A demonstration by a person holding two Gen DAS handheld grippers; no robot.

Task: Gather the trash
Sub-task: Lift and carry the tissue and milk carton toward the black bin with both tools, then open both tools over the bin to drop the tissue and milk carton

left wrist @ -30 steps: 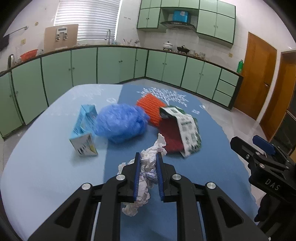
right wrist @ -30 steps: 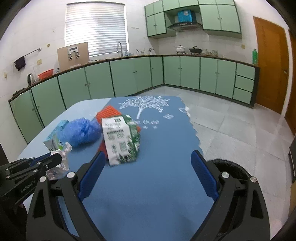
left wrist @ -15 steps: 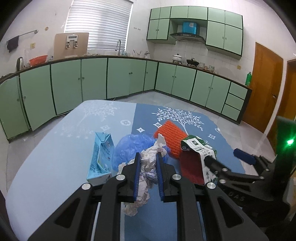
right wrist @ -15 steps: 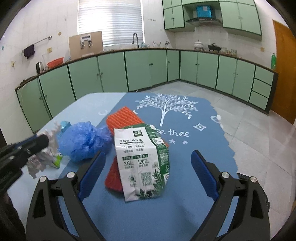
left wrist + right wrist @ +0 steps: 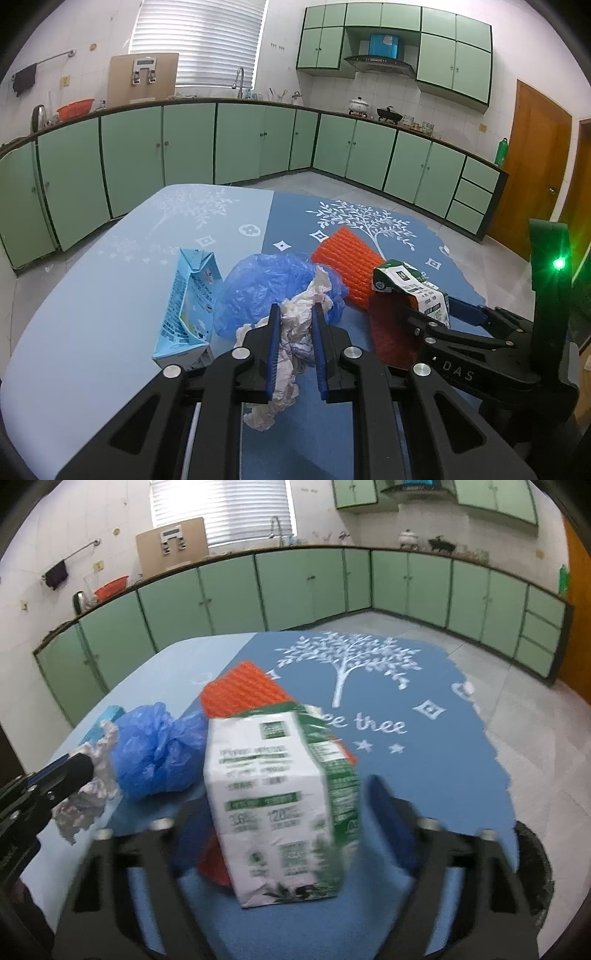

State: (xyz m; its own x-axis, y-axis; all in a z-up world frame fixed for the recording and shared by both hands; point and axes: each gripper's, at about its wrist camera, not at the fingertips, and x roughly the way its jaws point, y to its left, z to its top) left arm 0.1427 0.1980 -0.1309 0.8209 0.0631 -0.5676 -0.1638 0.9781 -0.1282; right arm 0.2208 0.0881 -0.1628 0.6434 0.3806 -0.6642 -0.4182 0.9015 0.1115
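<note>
carton point(image 5: 280, 805) on mat point(image 5: 240, 694), bag point(image 5: 159, 753) left

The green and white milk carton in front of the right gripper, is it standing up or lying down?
Lying down. The green and white carton rests on its side across the orange mesh sleeve, its gabled top pointing away.

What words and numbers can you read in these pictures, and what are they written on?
"DAS": on the right hand-held gripper.
"ee tree": white letters on the blue tablecloth, the beginning hidden.
"3.6" and "120": on the green and white carton; its other print is too blurred.
Light blue carton: print too small to read.
Crumpled paper in the left hand-held gripper: no words.
</note>
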